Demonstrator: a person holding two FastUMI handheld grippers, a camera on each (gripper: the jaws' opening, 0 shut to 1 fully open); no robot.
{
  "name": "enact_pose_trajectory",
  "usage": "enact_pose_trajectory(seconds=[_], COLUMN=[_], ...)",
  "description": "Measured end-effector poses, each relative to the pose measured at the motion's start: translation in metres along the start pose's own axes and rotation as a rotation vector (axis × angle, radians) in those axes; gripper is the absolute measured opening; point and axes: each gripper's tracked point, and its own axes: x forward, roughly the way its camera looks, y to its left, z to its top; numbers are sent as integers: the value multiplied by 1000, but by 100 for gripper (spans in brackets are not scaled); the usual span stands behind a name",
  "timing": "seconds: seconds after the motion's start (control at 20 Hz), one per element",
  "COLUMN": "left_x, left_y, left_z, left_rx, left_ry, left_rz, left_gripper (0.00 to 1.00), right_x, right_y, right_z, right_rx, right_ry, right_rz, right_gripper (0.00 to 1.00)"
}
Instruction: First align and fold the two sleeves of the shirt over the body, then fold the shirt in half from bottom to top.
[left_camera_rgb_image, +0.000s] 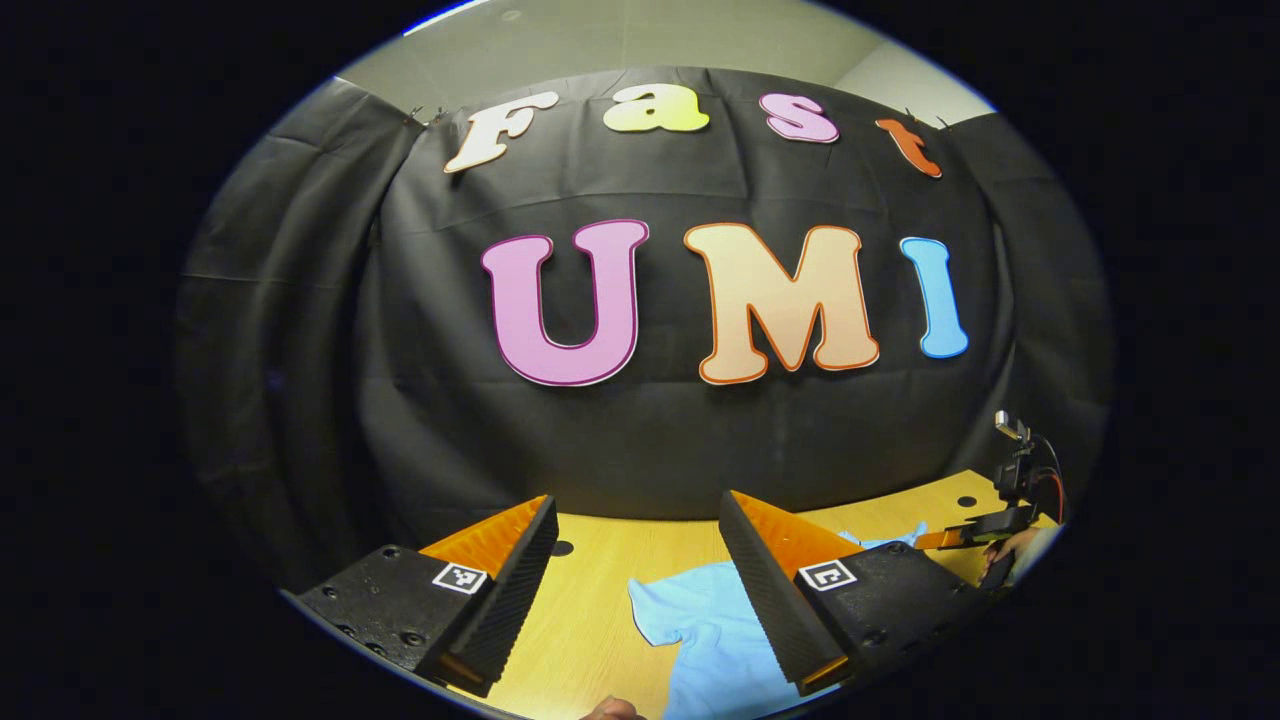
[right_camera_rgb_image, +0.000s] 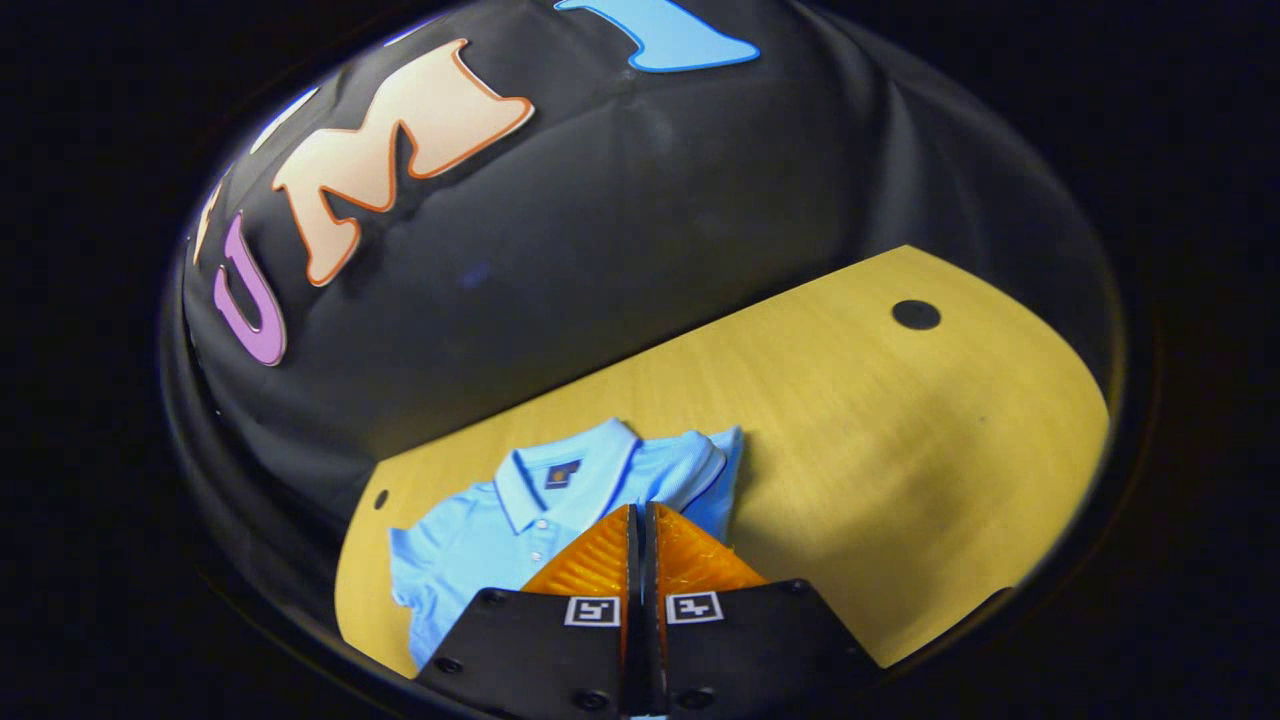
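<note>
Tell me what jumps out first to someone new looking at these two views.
The light blue polo shirt lying on the yellow wooden table, collar toward the black cloth wall, with one sleeve already folded over the body. In the right gripper view, the right gripper is closed over the shirt, fingers together. In the left gripper view, the left gripper stands wide open above the shirt.

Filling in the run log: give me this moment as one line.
shirt: flat on table, one sleeve folded over body | left gripper: open above shirt | right gripper: fingers together over shirt
</note>
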Motion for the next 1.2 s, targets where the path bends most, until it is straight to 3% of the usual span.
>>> enact_pose_trajectory(seconds=[0.25,0.5,0.65,0.7,0.8,1.2], left_x=[2,9,18,22,31,81], left_y=[13,29,37,39,37,13], left_z=[-14,-39,-57,-63,-77,-147], left_rx=[-15,-38,-56,-62,-63,-104], left_ry=[37,92,132,139,159,293], left_rz=[16,42,57,61,50,-32], left_gripper=[97,97,98,97,97,96], right_x=[17,31,25,23,16,-43], right_y=[43,59,71,71,67,59], right_z=[-34,-64,-54,-51,-46,-34], right_rx=[50,38,41,35,1,-82], right_ry=[57,109,80,72,67,38], right_rz=[92,103,131,132,123,112], right_gripper=[3,5,60,67,94,96])
